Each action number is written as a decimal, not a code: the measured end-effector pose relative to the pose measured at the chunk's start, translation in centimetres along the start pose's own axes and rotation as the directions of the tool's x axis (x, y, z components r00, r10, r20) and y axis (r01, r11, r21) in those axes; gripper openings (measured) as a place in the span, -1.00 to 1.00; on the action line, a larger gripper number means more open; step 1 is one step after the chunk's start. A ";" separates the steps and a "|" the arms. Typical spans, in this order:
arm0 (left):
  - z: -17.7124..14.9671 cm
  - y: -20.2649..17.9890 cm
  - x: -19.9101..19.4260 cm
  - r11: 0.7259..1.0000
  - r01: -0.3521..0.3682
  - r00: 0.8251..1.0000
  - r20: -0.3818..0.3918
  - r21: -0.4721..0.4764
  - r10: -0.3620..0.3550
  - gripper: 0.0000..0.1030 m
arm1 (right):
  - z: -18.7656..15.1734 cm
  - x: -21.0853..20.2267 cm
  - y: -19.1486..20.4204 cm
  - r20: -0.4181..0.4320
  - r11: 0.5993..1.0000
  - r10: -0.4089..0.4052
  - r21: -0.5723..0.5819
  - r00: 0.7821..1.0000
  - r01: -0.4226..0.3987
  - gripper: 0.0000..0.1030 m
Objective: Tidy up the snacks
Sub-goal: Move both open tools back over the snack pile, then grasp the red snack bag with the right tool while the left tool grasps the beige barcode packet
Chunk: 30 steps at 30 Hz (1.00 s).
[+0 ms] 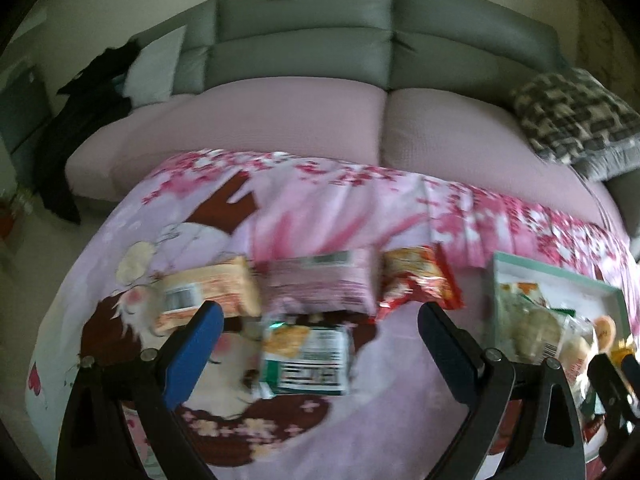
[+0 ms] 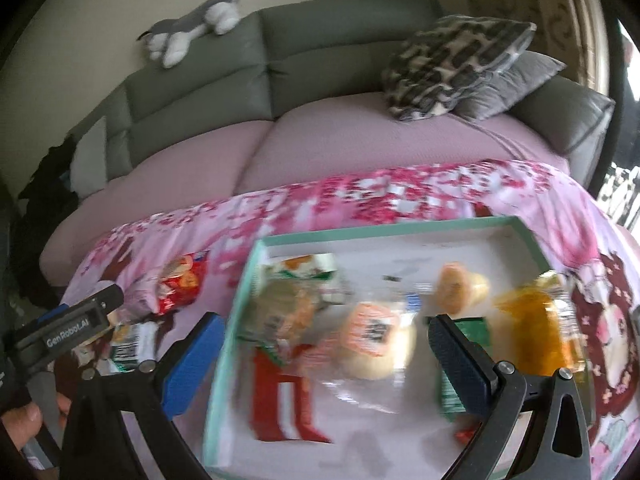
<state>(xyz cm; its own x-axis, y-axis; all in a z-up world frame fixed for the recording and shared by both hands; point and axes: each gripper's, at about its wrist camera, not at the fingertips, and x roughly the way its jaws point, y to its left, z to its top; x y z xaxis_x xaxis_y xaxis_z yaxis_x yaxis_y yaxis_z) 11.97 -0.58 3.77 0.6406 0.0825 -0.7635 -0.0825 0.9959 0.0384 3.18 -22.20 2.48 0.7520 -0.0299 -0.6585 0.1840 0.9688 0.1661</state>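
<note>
My left gripper (image 1: 320, 316) is open and empty above a green-and-white snack packet (image 1: 306, 360) on the pink floral cloth. Behind it lie an orange packet (image 1: 208, 292), a pink packet (image 1: 320, 284) and a red packet (image 1: 416, 284). My right gripper (image 2: 324, 328) is open and empty over the mint-rimmed white box (image 2: 236, 320), which holds several snacks: a round bun with an orange label (image 2: 376, 340), a red-and-white packet (image 2: 288, 400), an orange packet (image 2: 536, 332) and a small bun (image 2: 460, 288). The box (image 1: 500, 264) also shows in the left wrist view, at the right.
A sofa with pink seat covers (image 1: 280, 120) and grey back stands behind the cloth. A patterned cushion (image 2: 452, 60) lies at its right, dark clothes (image 1: 80, 128) at its left, and a plush toy (image 2: 192, 28) on its back. The left gripper's body (image 2: 68, 332) is left of the box.
</note>
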 end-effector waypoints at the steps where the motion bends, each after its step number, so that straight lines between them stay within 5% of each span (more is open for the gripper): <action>1: 0.0 0.7 0.1 1.000 -0.002 1.000 -0.002 -0.015 0.002 0.90 | 0.0 0.1 0.7 0.002 1.000 0.004 -0.014 1.000 -0.004 1.00; 17: -0.5 9.5 1.0 0.986 -0.063 0.998 -0.036 -0.154 0.058 0.90 | -1.9 2.8 8.2 -0.068 0.987 0.133 -0.077 0.989 -0.138 1.00; 30: -1.1 13.0 3.1 0.971 -0.059 0.998 -0.046 -0.233 0.049 0.90 | -2.4 3.8 11.1 -0.077 0.978 0.144 -0.142 0.987 -0.154 1.00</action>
<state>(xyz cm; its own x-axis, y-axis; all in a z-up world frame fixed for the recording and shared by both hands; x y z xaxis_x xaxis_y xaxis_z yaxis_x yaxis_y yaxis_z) 12.05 12.62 1.18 0.6000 0.1297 -0.7895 -0.2955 0.9529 -0.0681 6.55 -10.95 0.09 0.7199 0.1289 -0.6820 -0.0258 0.9869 0.1594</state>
